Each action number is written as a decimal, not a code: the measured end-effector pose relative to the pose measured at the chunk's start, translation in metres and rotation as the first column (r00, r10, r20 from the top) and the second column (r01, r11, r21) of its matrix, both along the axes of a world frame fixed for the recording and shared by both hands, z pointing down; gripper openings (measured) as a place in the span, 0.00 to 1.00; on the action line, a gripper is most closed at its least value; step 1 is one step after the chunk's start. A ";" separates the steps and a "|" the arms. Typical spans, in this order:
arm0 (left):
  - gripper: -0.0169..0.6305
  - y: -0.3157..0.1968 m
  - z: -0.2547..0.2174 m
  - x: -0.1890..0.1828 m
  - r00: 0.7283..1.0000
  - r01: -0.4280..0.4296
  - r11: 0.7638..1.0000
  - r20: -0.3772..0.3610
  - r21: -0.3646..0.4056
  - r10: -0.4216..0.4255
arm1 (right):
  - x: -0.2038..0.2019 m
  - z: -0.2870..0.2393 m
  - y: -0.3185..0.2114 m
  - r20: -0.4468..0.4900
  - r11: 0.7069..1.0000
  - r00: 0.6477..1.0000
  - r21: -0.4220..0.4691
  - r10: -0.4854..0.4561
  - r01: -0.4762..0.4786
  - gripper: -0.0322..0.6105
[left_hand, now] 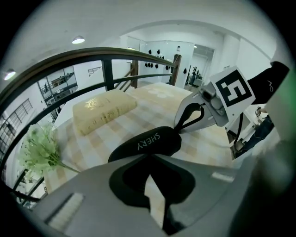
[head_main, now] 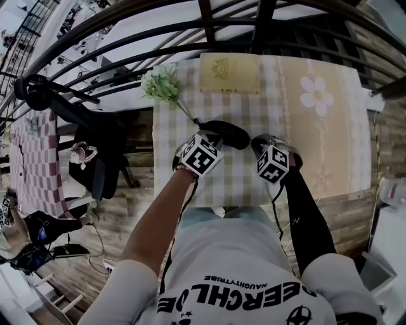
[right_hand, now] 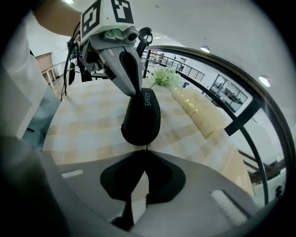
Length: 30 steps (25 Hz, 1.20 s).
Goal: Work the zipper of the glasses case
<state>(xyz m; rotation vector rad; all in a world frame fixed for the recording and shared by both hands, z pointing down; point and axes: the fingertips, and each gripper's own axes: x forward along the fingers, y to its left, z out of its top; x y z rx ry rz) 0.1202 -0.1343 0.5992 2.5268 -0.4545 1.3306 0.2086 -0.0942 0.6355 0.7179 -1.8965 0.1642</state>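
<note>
A black glasses case (head_main: 227,133) marked SHERY (left_hand: 148,144) lies on the checked tablecloth (head_main: 241,181). My left gripper (head_main: 203,129) is shut, and its tips (left_hand: 150,155) rest against the case's left end. The right gripper view shows the left gripper's fingers (right_hand: 126,67) pointing down onto the far end of the case (right_hand: 141,118). My right gripper (head_main: 255,145) is shut at the case's other end (right_hand: 145,150), with the small zipper pull (right_hand: 147,146) at its tips. In the left gripper view, the right gripper (left_hand: 179,128) touches the case's far end.
A beige box-like book (head_main: 229,73) lies at the table's far edge, with a sprig of pale green flowers (head_main: 162,84) to its left. A dark metal railing (head_main: 209,19) runs behind the table. A cloth with a daisy print (head_main: 316,94) covers the right side.
</note>
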 end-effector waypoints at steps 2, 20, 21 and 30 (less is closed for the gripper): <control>0.03 0.001 0.001 0.000 1.000 -0.012 1.000 0.015 0.006 0.012 | -0.001 -0.001 0.002 0.007 1.000 1.000 -0.006 0.001 -0.001 0.10; 0.03 -0.001 0.001 0.000 1.000 -0.007 1.000 0.012 0.022 0.007 | 0.002 -0.002 -0.006 0.062 0.994 0.992 0.012 0.106 -0.107 0.20; 0.03 -0.001 0.001 0.000 1.000 -0.004 1.000 0.010 0.019 0.003 | 0.000 -0.001 -0.010 0.050 0.998 0.997 0.012 0.059 -0.060 0.20; 0.03 -0.001 0.002 0.001 1.000 0.004 1.000 0.006 0.019 -0.004 | -0.010 0.011 -0.007 -0.031 0.939 0.939 -0.018 -0.344 0.343 0.12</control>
